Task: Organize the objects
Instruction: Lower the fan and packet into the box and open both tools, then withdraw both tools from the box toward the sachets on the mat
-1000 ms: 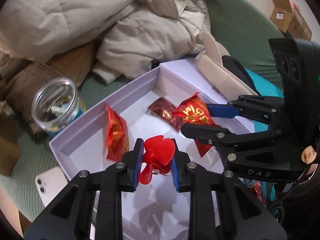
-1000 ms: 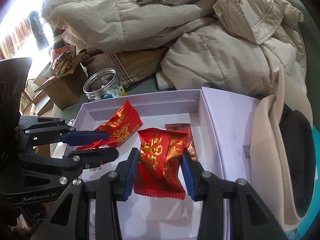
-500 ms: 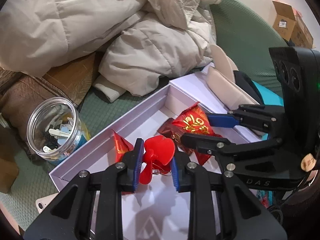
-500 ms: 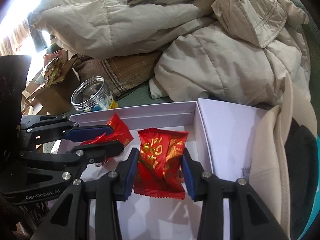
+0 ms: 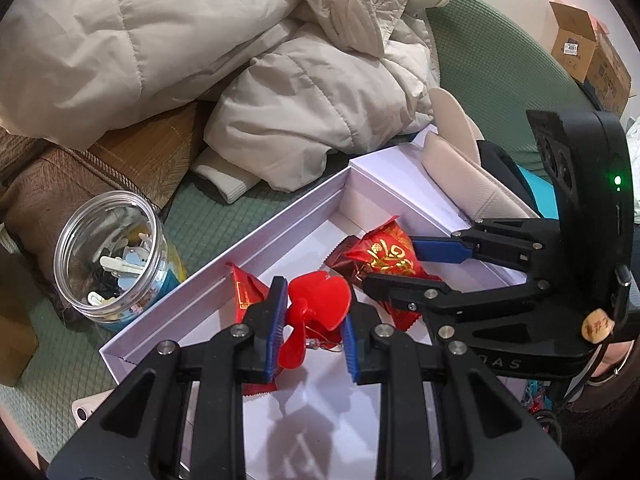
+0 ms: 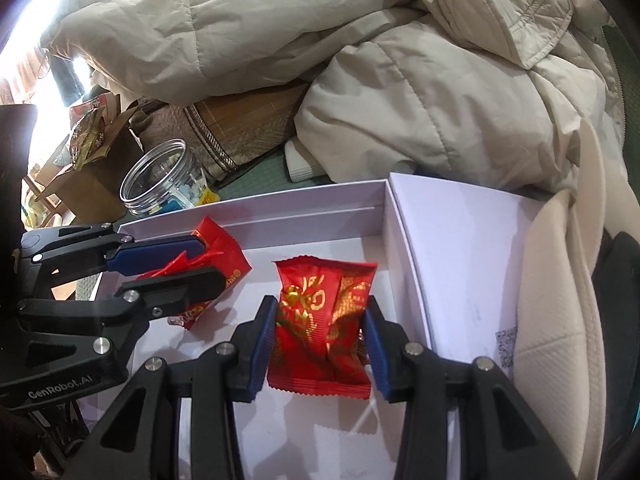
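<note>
My left gripper [image 5: 314, 330] pinches a red fan [image 5: 318, 304]; right gripper [image 6: 322, 344] pinches a red packet [image 6: 322, 320] over the white box [image 6: 320, 204], jar [image 5: 108, 256] at nine o'clock.

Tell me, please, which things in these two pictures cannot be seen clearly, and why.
- Jar contents, left wrist view: small pale pieces, too small to identify.
- Phone, left wrist view: mostly hidden by the left gripper.
- Dark packet, left wrist view: covered by the right gripper's red packet.
- Box front edge, both views: hidden by grippers.

Left tongs [image 5: 313, 326] clamped, right tongs [image 6: 322, 338] clamped (both angled down)
</note>
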### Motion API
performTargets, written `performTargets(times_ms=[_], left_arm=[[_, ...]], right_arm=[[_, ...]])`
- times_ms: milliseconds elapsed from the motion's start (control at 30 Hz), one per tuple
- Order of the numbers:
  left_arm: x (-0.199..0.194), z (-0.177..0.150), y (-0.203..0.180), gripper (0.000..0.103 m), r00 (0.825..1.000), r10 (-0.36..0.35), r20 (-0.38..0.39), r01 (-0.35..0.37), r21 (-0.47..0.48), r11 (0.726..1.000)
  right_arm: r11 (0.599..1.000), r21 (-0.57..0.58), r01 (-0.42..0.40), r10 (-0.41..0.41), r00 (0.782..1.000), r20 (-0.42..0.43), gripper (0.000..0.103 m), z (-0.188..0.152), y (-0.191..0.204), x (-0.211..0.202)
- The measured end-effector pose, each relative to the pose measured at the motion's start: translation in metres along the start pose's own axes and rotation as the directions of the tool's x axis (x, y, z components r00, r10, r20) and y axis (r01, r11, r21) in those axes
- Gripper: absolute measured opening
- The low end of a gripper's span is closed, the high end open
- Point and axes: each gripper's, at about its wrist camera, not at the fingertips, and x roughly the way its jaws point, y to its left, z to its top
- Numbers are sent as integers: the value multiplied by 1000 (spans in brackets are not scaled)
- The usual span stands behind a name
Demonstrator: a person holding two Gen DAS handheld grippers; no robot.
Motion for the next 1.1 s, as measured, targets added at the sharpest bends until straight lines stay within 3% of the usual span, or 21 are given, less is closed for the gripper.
performTargets(times_ms=[300,967,1100], left_arm=[[-4,-4,-1,24,997,83,-3,-83,-33,996],[-45,-8,-15,25,989,146,32,-143,-68,987],[-57,-8,-21,32,988,149,40,-146,-63,987]], right_arm=[[999,-12,41,-42,999,-23,46,-2,0,-3],[998,-17,54,-53,998,27,46,-16,10,-55],[999,-14,50,-49,998,48,56,-18,14,-67]])
